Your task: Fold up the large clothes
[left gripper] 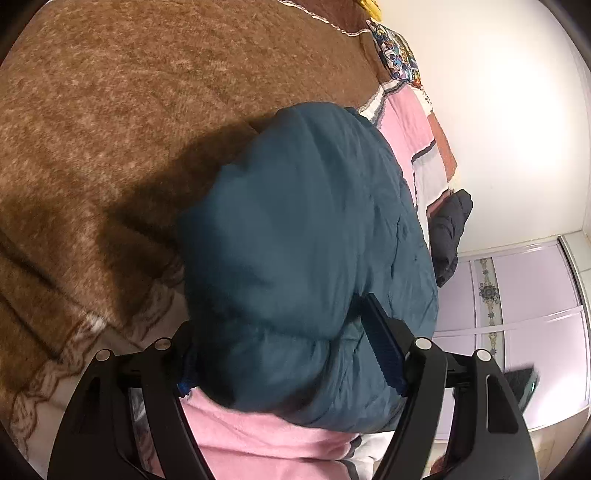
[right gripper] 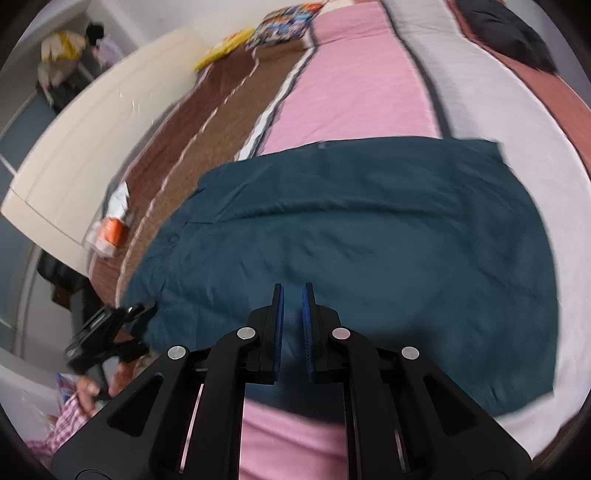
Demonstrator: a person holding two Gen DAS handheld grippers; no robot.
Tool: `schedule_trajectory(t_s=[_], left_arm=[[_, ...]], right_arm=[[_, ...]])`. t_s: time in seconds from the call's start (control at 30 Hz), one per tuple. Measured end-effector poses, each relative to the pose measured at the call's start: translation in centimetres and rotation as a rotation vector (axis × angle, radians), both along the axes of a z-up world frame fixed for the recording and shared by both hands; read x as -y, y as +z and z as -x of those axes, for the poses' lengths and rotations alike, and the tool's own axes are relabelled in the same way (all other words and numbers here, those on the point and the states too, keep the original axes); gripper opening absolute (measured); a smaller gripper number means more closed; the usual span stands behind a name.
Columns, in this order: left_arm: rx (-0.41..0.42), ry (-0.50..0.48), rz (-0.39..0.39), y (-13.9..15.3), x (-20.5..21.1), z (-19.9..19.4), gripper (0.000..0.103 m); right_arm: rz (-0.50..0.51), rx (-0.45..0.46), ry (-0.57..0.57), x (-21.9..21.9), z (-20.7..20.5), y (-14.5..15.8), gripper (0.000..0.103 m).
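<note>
- Black fingers of the right gripper (right gripper: 293,295) fill the near edge of the right wrist view, their blue pads drawn almost together with only a thin slit between them; nothing lies in that slit.
- Just beyond those tips, a teal padded jacket (right gripper: 369,240) lies spread flat across the bed, its far edge running straight from left to right.
- Under the jacket, a striped blanket (right gripper: 351,92) shows pink, white and rust bands, with a strip of pink also in front of the jacket's near hem.
- To the left of the pink band lies a brown blanket (right gripper: 221,122), and the jacket's left end overlaps it.
- At the jacket's near left corner, the left gripper (right gripper: 142,325) is seen from outside, with a hand (right gripper: 90,391) on its handle and a pink checked sleeve (right gripper: 62,417) below.
- From the left wrist view, the left gripper (left gripper: 291,354) has its fingers spread wide, and a puffy fold of the jacket (left gripper: 306,229) bulges between them; the right pad (left gripper: 384,350) lies along the fabric, while the left finger is mostly hidden behind it, so I cannot tell if it touches.
- A dark garment (right gripper: 509,37) lies at the far right of the bed.
- A cream headboard (right gripper: 92,136) stands far left, with a comic-print pillow (right gripper: 284,26) beside it.
- An orange and white packet (right gripper: 110,229) sits on the bed's left edge.
</note>
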State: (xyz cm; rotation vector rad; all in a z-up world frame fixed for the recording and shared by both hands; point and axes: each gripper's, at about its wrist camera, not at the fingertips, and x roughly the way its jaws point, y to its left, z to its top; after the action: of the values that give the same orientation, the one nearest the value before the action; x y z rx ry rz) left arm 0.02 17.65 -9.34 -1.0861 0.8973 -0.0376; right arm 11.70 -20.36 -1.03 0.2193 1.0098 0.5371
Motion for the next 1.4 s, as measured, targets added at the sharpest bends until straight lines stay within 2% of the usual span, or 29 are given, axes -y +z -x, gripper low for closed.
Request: schedule_trajectory(t_s=[0.17, 0.23, 0.33, 0.43, 0.5, 0.6, 0.73, 0.83, 0.97, 1.07, 1.17, 1.27, 1.4], left_arm=[[0.002, 0.027, 0.031, -0.5, 0.1, -0.8, 0.072], [0.013, 0.028, 0.037, -0.6, 0.1, -0.8, 0.072], [0.036, 0.023, 0.029, -0.4, 0.6, -0.9, 0.072], [0.057, 0.015, 0.007, -0.1, 0.8, -1.0, 0.056], [0.078, -0.004, -0.021, 0.4, 1.1, -1.0, 0.040], [0.112, -0.027, -0.071, 1.7, 1.6, -1.0, 0.031], [0.156, -0.042, -0.100, 3.4, 2.1, -1.0, 0.028], [0.169, -0.068, -0.159, 4.4, 2.6, -1.2, 0.028], [0.135, -0.066, -0.158, 3.8, 2.0, -1.2, 0.028], [0.128, -0.079, -0.202, 4.1, 2.3, -1.3, 0.028], [0.120, -0.088, -0.223, 4.5, 2.5, -1.6, 0.028], [0.118, -0.093, -0.228, 4.5, 2.4, -1.7, 0.028], [0.132, -0.105, -0.232, 4.9, 2.5, -1.9, 0.028]], right_arm=[[0.084, -0.096, -0.030, -2.2, -4.5, -4.4, 0.010], [0.080, -0.160, -0.043, -2.2, -5.7, -6.0, 0.006], [0.076, -0.192, -0.046, -2.2, -7.2, -7.3, 0.003], [0.061, -0.215, -0.052, -2.0, -7.6, -7.7, 0.003], [0.067, -0.220, -0.051, -1.8, -7.6, -7.7, 0.003], [0.106, -0.215, -0.037, -2.2, -7.7, -7.3, 0.003], [0.164, -0.210, -0.015, -3.1, -8.0, -7.5, 0.003], [0.210, -0.229, -0.005, -4.1, -8.4, -7.1, 0.003], [0.144, -0.127, -0.011, -3.2, -7.8, -2.8, 0.003], [0.163, -0.075, -0.037, -3.2, -9.6, -1.1, 0.003], [0.194, -0.126, -0.042, -4.1, -13.2, -2.5, 0.003], [0.240, -0.182, -0.055, -5.3, -16.5, -5.3, 0.003], [0.264, -0.238, -0.034, -6.3, -18.5, -8.1, 0.000]])
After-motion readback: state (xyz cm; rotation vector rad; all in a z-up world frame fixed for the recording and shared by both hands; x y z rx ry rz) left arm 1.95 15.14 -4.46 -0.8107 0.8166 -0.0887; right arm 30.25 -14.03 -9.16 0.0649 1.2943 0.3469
